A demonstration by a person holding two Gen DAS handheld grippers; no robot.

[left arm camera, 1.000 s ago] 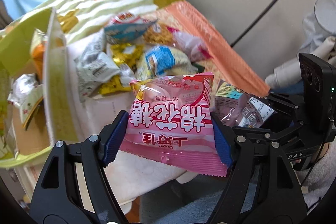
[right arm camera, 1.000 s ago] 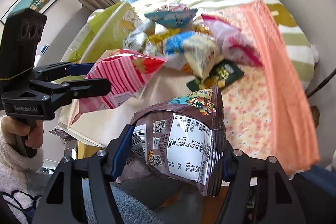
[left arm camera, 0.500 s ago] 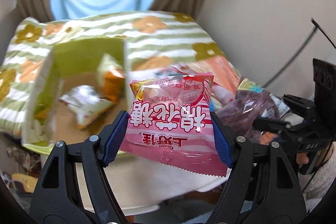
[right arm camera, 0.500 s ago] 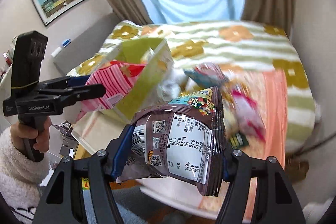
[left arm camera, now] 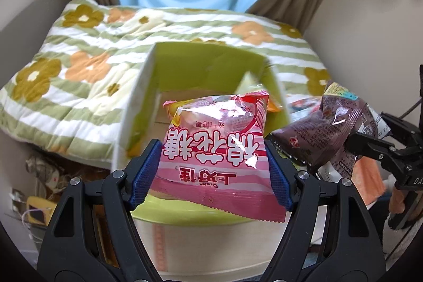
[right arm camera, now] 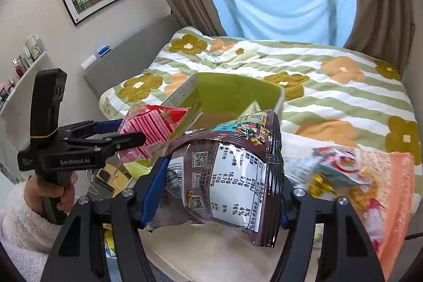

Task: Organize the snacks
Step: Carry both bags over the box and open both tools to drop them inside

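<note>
My left gripper [left arm camera: 212, 171] is shut on a pink striped marshmallow bag [left arm camera: 216, 157], held in the air in front of an open lime-green box [left arm camera: 206, 68]. In the right wrist view that same gripper [right arm camera: 124, 132] and pink bag [right arm camera: 152, 128] hang at the left, beside the green box [right arm camera: 232, 94]. My right gripper [right arm camera: 219, 192] is shut on a dark brown candy bag [right arm camera: 227, 173] with a white nutrition label. In the left wrist view the brown bag [left arm camera: 327, 134] hovers at the box's right side, held by the right gripper [left arm camera: 351, 142]. An orange packet [left arm camera: 273, 105] lies inside the box.
The box stands on a white table [right arm camera: 211, 253] against a bed with a green-striped flowered quilt [left arm camera: 87, 54]. Several loose snack packets [right arm camera: 341, 171] lie on an orange cloth [right arm camera: 391, 192] at the table's right. A person's hand [right arm camera: 56, 192] in a fluffy white sleeve grips the left handle.
Both grippers swung left, away from the snack pile toward the green box, each keeping its bag. The box now fills the middle of the left wrist view.
</note>
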